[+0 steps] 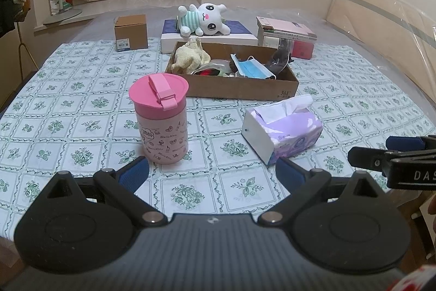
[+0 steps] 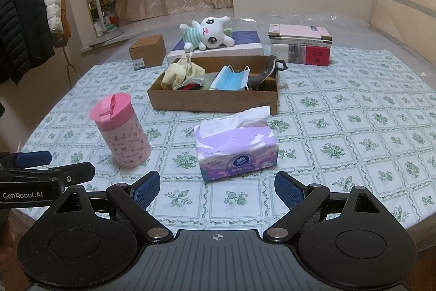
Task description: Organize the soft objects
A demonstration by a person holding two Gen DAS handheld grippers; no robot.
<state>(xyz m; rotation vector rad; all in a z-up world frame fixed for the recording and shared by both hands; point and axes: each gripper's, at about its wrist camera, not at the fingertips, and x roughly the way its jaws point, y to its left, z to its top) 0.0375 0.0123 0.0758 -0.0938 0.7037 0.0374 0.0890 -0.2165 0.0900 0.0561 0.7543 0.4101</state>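
Observation:
A shallow cardboard box (image 1: 245,92) (image 2: 212,102) on the tablecloth holds a cream cloth (image 1: 190,57) (image 2: 179,72), a blue face mask (image 1: 253,68) (image 2: 231,78) and dark items. A white plush bunny (image 1: 203,19) (image 2: 208,33) lies on a flat purple-and-white box behind it. A purple soft tissue pack (image 1: 283,132) (image 2: 237,149) lies in front of the box. My left gripper (image 1: 212,173) is open and empty, near the table's front edge. My right gripper (image 2: 218,188) is open and empty, just in front of the tissue pack.
A pink lidded cup (image 1: 162,119) (image 2: 120,130) stands left of the tissue pack. A small brown carton (image 1: 130,32) (image 2: 148,52) sits at the back left. A stack of books (image 1: 286,37) (image 2: 299,44) sits at the back right. A coat rack (image 2: 27,18) stands far left.

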